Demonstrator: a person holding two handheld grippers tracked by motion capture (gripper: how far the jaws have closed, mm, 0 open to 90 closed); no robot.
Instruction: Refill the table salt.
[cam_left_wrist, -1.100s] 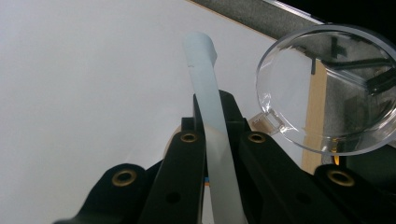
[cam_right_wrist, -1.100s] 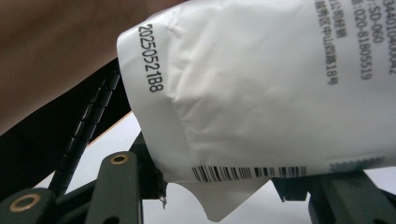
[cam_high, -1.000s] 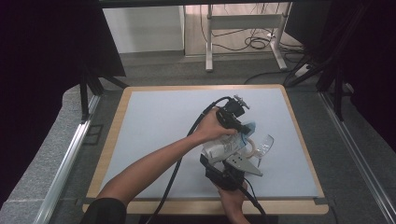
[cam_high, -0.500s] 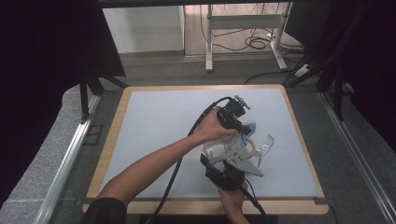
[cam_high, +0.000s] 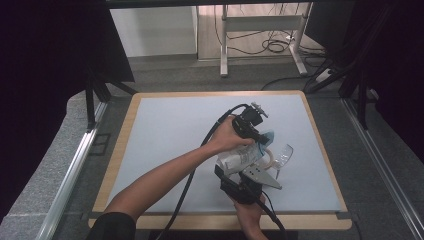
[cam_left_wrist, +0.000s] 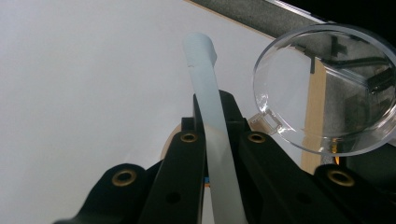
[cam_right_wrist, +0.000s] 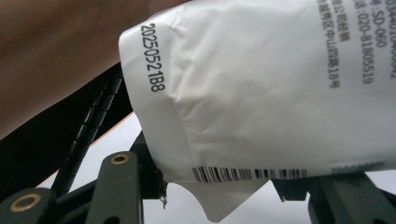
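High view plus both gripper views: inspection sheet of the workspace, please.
Surface: pale mat on a wood-edged table.
Job's things: white printed pouch, translucent white strip, clear round piece beside the strip.
Clutter: nothing seen.
Grippers: left hand-held gripper shut on the strip; right hand-held gripper shut on the pouch.
Cables: black cable trails from the left one over the mat.
Surroundings: metal stand, floor cables beyond the table.
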